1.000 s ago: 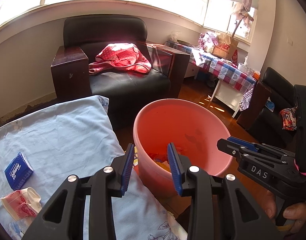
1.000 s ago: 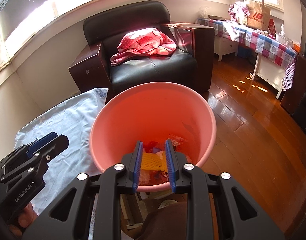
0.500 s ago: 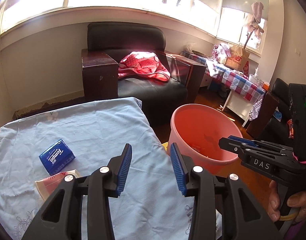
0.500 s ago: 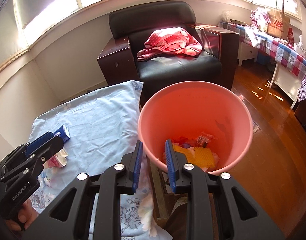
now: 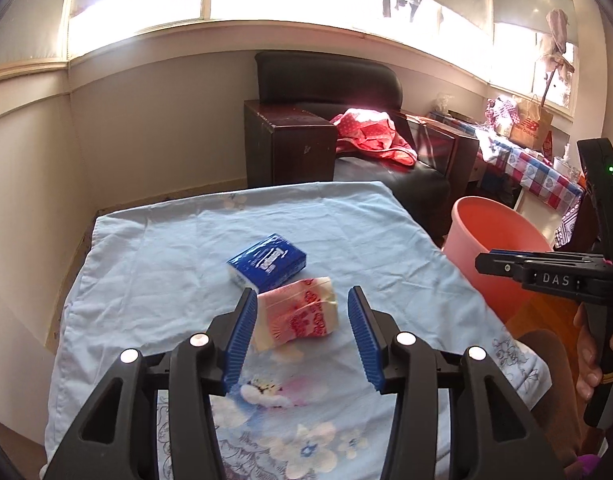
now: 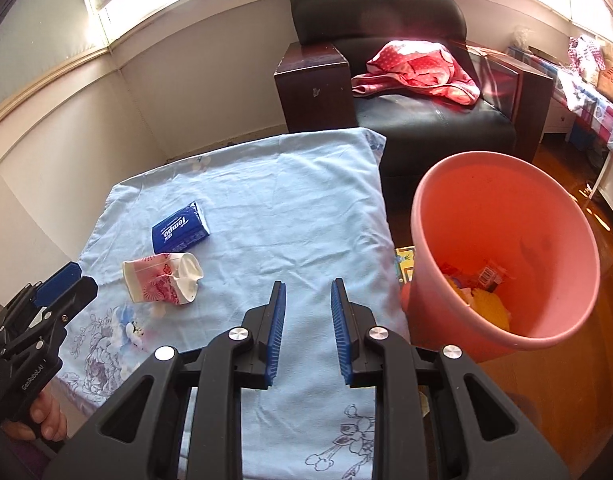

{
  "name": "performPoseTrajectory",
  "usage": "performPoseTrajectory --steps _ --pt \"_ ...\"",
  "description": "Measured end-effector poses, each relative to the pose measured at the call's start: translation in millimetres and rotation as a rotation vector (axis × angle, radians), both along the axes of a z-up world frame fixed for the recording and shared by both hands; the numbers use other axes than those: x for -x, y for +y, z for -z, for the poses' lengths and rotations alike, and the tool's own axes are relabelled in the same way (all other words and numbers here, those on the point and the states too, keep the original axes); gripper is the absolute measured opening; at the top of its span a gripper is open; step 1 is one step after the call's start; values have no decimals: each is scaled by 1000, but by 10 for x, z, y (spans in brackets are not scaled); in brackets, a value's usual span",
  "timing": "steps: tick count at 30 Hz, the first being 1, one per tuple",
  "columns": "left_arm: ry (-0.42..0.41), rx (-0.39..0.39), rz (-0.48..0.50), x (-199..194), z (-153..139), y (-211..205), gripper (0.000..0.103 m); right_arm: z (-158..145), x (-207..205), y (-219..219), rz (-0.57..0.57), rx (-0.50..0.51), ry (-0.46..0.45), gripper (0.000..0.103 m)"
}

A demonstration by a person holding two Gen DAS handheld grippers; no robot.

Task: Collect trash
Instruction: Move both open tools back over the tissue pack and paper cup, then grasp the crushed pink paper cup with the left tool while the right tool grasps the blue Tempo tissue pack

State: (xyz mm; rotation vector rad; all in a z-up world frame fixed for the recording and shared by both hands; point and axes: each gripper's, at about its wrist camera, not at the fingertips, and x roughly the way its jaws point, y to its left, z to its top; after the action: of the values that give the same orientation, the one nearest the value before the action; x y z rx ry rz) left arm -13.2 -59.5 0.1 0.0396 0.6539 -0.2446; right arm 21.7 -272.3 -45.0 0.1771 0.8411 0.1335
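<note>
L gripper (image 5: 300, 334) hung over the worktop (image 5: 154, 280), jaws opening, crushed paper cup (image 5: 296, 318) lined up in the gap but not pinched. Blue tissue pack (image 5: 266, 264) sat touching the cup at its 11 o'clock. R gripper (image 6: 308, 330) stood apart w/ nothing in it. Pink bucket (image 6: 502, 240) w/ trash waited at 3 o'clock off the worktop.
</note>
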Motion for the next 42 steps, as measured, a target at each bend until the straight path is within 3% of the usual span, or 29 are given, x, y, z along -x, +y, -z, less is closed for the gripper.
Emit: performPoseTrajectory --steps 7,12,18,21,23,25,34,42 --pt "129 104 -102 -231 353 517 46 107 -96 211 -55 6 32 24" --pt "164 145 -66 -354 461 480 46 208 -146 280 -68 9 63 24" --pt "172 121 -11 -468 529 285 45 268 -208 310 -66 10 83 24" --pt "186 125 -6 -533 572 268 31 285 -239 335 -70 14 90 24" --pt "204 133 -1 -564 610 272 10 301 -260 358 -74 16 95 24" --pt "210 140 6 -566 632 283 6 319 -283 380 -77 16 101 24" --pt "146 149 -14 -428 507 449 2 386 -408 544 -118 -3 118 24" --pt "-4 7 -129 -166 355 644 2 388 -621 793 -189 -64 127 24"
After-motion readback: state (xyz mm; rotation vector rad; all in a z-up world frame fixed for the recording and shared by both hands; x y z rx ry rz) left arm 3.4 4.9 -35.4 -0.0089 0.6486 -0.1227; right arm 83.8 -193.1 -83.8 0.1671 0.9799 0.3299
